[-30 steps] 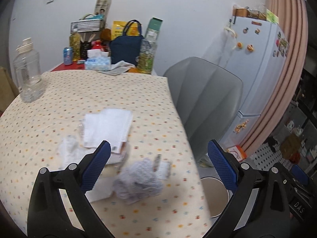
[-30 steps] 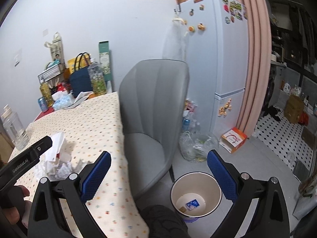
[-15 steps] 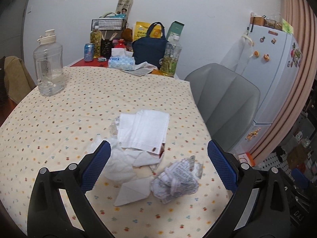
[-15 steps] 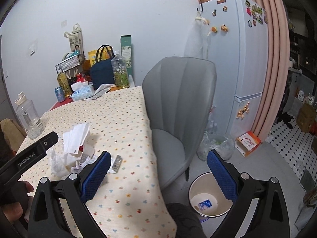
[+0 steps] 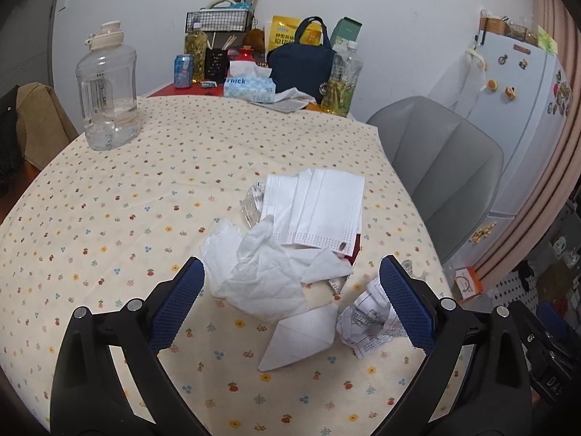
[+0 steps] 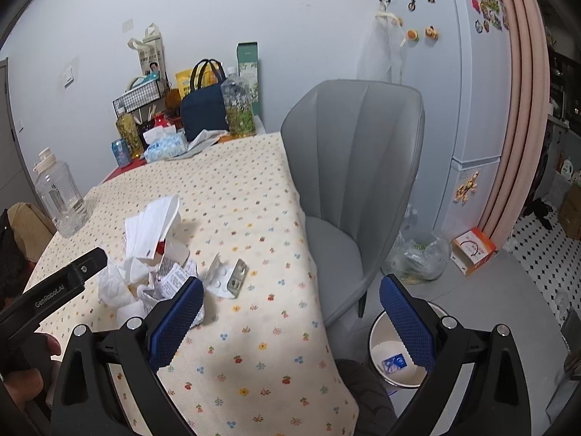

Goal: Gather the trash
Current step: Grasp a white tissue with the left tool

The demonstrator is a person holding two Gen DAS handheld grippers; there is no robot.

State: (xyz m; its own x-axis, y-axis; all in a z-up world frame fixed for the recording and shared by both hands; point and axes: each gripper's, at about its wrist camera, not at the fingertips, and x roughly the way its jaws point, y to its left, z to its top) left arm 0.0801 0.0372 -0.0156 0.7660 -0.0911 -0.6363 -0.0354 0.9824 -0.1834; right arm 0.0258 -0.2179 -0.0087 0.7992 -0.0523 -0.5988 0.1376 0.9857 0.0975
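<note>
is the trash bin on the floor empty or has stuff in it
Nearly empty. The right wrist view looks into the open trash bin: a blue-and-white wrapper lies on its pale bottom; the rest is hidden behind the gripper finger.

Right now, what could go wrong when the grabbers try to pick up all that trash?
The crumpled tissue lies tangled with the face masks, so the open left gripper may drag up several pieces and drop some. The blister packs lie flat on the tablecloth and may slip from the pads. The waste bin sits on the floor beyond the table edge, so loose bits carried over could land beside it.
</note>
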